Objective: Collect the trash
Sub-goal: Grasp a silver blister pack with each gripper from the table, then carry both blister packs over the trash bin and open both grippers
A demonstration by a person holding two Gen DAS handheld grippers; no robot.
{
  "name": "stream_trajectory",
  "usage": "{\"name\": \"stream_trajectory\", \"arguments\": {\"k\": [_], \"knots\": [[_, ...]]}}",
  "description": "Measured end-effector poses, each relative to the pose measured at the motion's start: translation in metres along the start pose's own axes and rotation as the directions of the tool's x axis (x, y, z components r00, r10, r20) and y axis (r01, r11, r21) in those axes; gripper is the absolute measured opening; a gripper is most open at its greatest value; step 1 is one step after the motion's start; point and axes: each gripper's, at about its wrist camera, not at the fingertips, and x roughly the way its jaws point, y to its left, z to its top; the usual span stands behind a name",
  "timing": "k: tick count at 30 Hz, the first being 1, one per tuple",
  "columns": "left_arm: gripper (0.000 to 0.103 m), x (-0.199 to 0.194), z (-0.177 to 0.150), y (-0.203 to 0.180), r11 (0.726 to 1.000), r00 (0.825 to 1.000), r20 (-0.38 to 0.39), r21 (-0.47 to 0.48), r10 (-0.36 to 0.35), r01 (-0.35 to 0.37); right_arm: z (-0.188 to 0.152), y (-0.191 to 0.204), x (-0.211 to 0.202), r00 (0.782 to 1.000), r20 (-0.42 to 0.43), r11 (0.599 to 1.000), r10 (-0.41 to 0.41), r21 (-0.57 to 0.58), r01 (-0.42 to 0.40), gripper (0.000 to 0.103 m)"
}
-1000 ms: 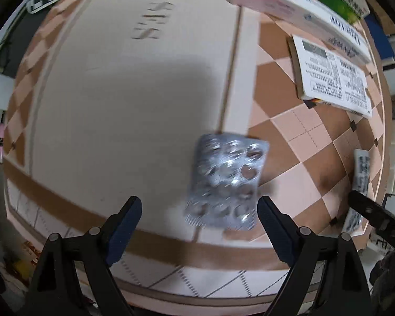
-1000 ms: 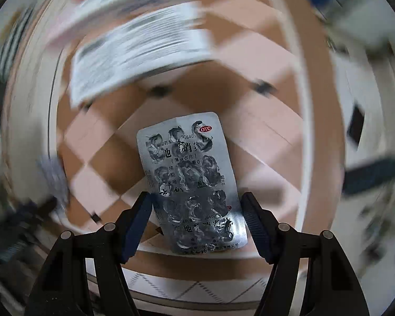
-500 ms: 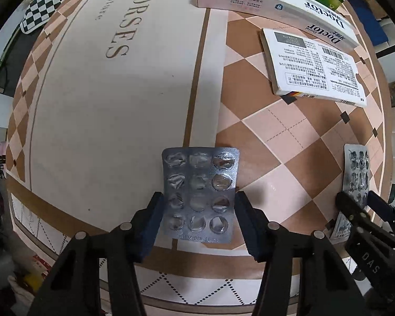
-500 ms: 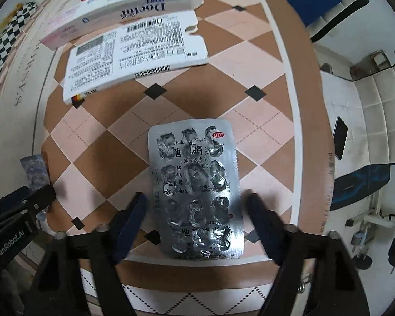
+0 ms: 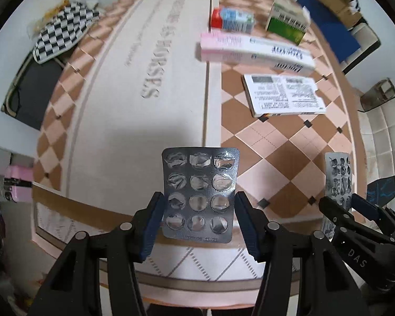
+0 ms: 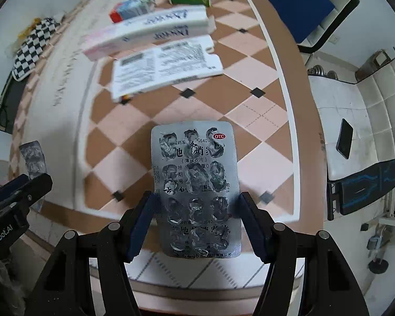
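Pinching now: left gripper point(image 5: 198, 220) clamped on plain empty blister pack point(image 5: 200, 193), right gripper point(image 6: 196, 222) on printed OTC blister pack point(image 6: 196, 189), both lifted clear of checkered tablecloth point(image 6: 134, 131) since a moment ago; ready for carrying to disposal.

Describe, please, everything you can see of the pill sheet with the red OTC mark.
The pill sheet is a silver foil rectangle with rounded corners, printed with black Chinese text and a red OTC oval near its top right. Its twelve pockets, in four rows of three, look torn open and emptied. It stands upright, lifted off the checkered table, clamped at its lower edges between the blue pads of the right gripper. The left wrist view shows it edge-on.
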Motion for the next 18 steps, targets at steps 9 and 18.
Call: {"name": "stream_trajectory", "arguments": {"k": [9, 18], "knots": [[0.052, -0.059, -0.037, 0.064, 0.995, 0.989, 0.13, 0.073, -0.071, 0.061, -0.058, 0.059, -0.082, 0.989, 0.147, 0.997, 0.029, 0.065, -0.038, 0.067], [0.052, -0.083, -0.116, 0.131, 0.978, 0.981, 0.125, 0.166, -0.15, 0.128, -0.17, 0.126, -0.13, 0.978, 0.203, 0.988, 0.046, 0.137, -0.074, 0.067]]}}
